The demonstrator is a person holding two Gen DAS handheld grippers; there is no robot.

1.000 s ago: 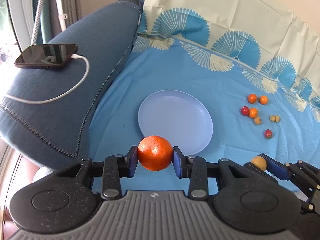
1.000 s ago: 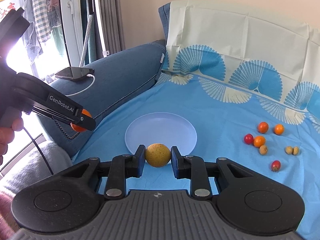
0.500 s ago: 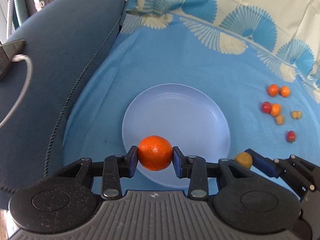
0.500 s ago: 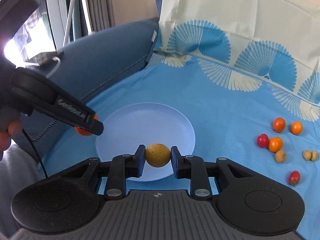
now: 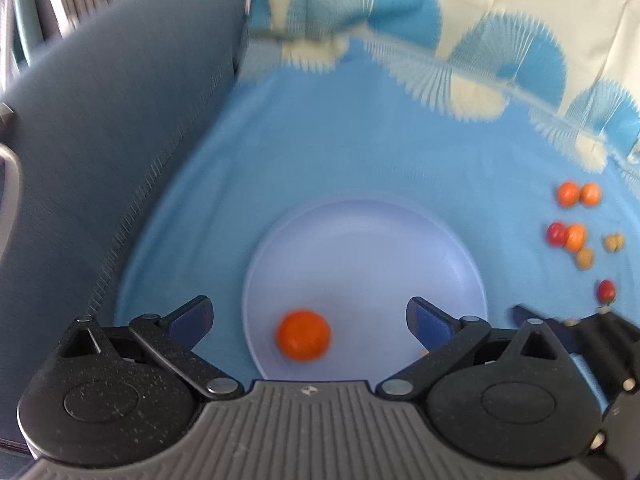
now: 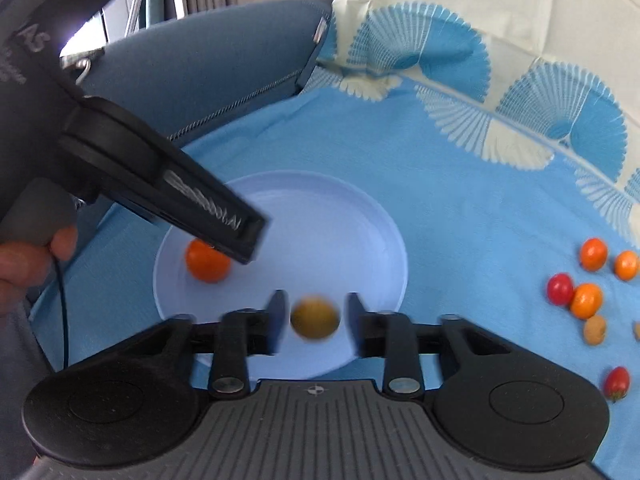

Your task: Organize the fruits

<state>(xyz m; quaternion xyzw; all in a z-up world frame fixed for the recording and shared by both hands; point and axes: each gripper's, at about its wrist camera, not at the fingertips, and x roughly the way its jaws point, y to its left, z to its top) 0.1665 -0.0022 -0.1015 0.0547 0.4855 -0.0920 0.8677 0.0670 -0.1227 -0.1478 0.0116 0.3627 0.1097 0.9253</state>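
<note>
The orange fruit (image 5: 303, 335) is seen inside the pale plate (image 5: 460, 248), near the plate's rim on the side closest to the left claw (image 5: 310, 316). No contact between fruit and claw is visible; the left claw's blue pads (image 5: 192, 314) are spread wide apart, one to either side of the fruit. The yellow fruit (image 6: 315, 317) is seen over the near rim of the plate (image 6: 384, 220), between the fingers of the right claw (image 6: 314, 316). A clear gap shows on each side of it, so the right claw is judged to be parted and the fruit released; whether the fruit already rests on the plate cannot be told, as it is blurred.

The step in hand is judged to be the depositing of both fruits into the plate. The surface is a blue patterned cloth (image 6: 460, 208) over what appears to be a sofa, not a bench.

Beyond the plate, on its right, a loose group of small fruits (image 6: 586, 300) is left on the cloth: orange, red and tan pieces, well apart from the plate.

For the next move, both claws are to be lifted clear of the plate without the settled fruits being nudged. One claw is then to be carried to the group right of the plate and closed on a single piece. Light closure is advised, since the pieces are small and round and may roll.
</note>
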